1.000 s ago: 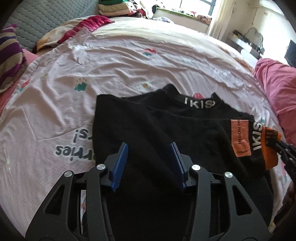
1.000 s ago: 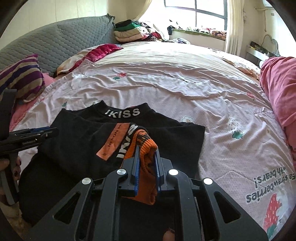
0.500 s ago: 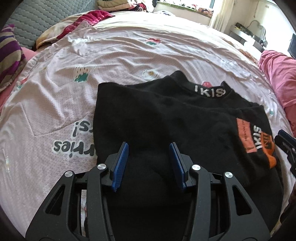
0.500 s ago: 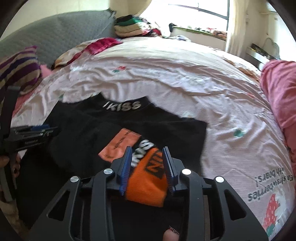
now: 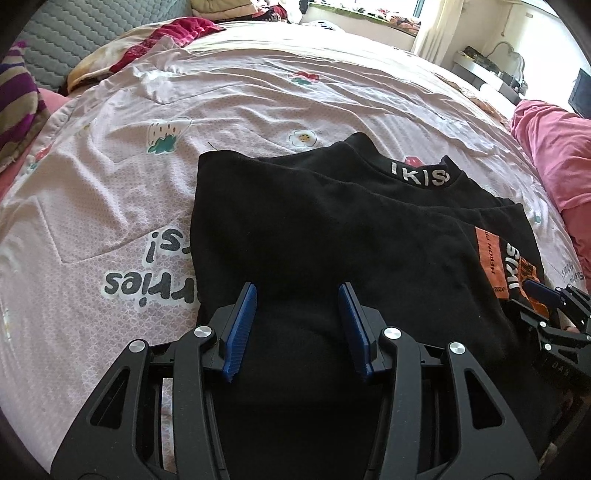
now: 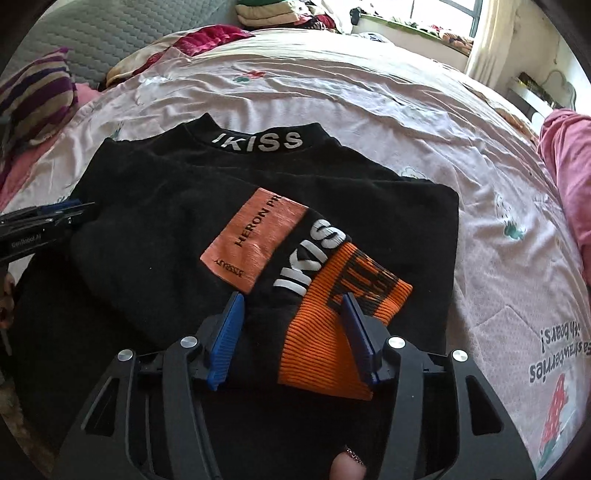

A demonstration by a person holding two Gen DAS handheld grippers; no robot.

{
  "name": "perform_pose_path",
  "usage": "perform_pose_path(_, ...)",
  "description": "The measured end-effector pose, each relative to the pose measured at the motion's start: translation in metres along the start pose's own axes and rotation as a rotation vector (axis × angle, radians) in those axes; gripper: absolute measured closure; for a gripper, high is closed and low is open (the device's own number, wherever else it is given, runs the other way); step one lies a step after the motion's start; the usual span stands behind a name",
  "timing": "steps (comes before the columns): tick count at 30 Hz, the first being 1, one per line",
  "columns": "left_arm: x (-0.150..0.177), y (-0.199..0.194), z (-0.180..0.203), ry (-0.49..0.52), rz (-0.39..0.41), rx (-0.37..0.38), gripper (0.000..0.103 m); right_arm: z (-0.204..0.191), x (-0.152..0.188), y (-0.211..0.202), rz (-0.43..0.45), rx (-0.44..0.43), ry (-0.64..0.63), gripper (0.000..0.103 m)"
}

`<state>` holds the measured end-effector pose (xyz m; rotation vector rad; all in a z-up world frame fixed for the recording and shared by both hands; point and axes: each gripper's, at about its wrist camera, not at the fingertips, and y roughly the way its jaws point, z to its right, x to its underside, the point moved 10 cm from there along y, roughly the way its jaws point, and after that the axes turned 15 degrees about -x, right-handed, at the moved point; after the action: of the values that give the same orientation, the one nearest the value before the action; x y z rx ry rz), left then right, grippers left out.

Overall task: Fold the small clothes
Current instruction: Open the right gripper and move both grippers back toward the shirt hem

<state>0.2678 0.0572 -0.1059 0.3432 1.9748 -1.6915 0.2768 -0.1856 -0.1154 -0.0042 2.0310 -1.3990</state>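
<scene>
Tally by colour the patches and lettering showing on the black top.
On the black top:
Orange: 2, the printed patch and the ribbed cuff
White: 2, the collar lettering and the sleeve lettering
Total: 4

Bright daylight from the window [image 6: 476, 7], sharp frames, fisheye-bent dark corners

One black sweatshirt [image 6: 166, 229] at frame centre on one bed [image 6: 369, 122]. Two grippers: right gripper [image 6: 291, 332] at lower centre, left gripper [image 6: 48, 221] at left edge. One orange cuff [image 6: 332, 332]. One orange patch [image 6: 255, 240]. One striped pillow [image 6: 33, 99], upper left. One pink blanket [image 6: 569, 173], right edge.
</scene>
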Motion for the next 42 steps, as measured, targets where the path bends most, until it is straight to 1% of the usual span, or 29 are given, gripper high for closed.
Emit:
perform_pose_path(3, 0.0, 0.0, 0.0, 0.001, 0.001, 0.001, 0.064, 0.0, 0.0, -0.002, 0.007, -0.01, 0.025, 0.05)
perform_pose_path(11, 0.0, -0.001, 0.001, -0.001, 0.0, -0.01, 0.065, -0.006, -0.005, -0.015, 0.051, -0.069, 0.047, 0.049)
perform_pose_path(14, 0.0, -0.001, 0.001, -0.002, -0.001, -0.015, 0.064, -0.008, -0.007, -0.019, 0.062, -0.078, 0.051, 0.049)
perform_pose_path(15, 0.0, -0.001, 0.001, -0.003, -0.002, -0.016, 0.064, -0.008, -0.008, -0.02, 0.064, -0.083, 0.055, 0.046)
perform_pose_path(16, 0.0, -0.001, 0.001, -0.002, -0.002, -0.018, 0.064, -0.008, -0.008, -0.021, 0.068, -0.086, 0.06, 0.031)
perform_pose_path(17, 0.0, -0.002, 0.001, -0.001, -0.003, -0.02, 0.064, -0.009, -0.009, -0.023, 0.08, -0.093, 0.067, 0.026)
perform_pose_path(18, 0.0, -0.002, 0.001, -0.001, -0.003, -0.02, 0.064, -0.01, -0.009, -0.024, 0.085, -0.097, 0.069, 0.026)
perform_pose_path(21, 0.0, -0.005, 0.001, -0.004, 0.001, -0.018, 0.06, -0.011, -0.012, -0.029, 0.1, -0.096, 0.062, 0.025)
perform_pose_path(23, 0.0, -0.008, 0.001, -0.006, 0.004, -0.022, 0.057, -0.01, -0.013, -0.033, 0.115, -0.095, 0.066, 0.018)
perform_pose_path(24, 0.0, -0.009, 0.0, -0.006, 0.005, -0.022, 0.055, -0.009, -0.014, -0.034, 0.119, -0.097, 0.069, 0.018)
perform_pose_path(26, 0.0, -0.01, 0.001, -0.009, 0.007, -0.02, 0.051, -0.009, -0.014, -0.037, 0.126, -0.099, 0.074, 0.017)
perform_pose_path(27, 0.0, -0.011, 0.002, -0.01, 0.007, -0.016, 0.047, -0.008, -0.014, -0.038, 0.128, -0.099, 0.075, 0.016)
perform_pose_path(28, 0.0, -0.013, 0.003, -0.009, 0.007, -0.011, 0.044, -0.008, -0.014, -0.039, 0.131, -0.097, 0.076, 0.013)
perform_pose_path(32, 0.001, -0.019, 0.007, 0.002, 0.014, -0.013, 0.038, -0.007, -0.015, -0.044, 0.146, -0.099, 0.076, 0.012)
perform_pose_path(35, 0.002, -0.023, 0.008, -0.001, 0.017, -0.009, 0.036, -0.006, -0.016, -0.049, 0.162, -0.098, 0.077, 0.012)
perform_pose_path(37, 0.001, -0.026, 0.008, -0.008, 0.019, -0.006, 0.031, -0.005, -0.017, -0.054, 0.176, -0.103, 0.081, 0.012)
perform_pose_path(40, 0.001, -0.032, 0.006, -0.014, 0.028, -0.003, 0.03, -0.005, -0.018, -0.061, 0.194, -0.105, 0.08, 0.012)
perform_pose_path(42, -0.001, -0.036, 0.005, -0.021, 0.036, 0.0, 0.027, -0.004, -0.019, -0.066, 0.207, -0.103, 0.08, 0.009)
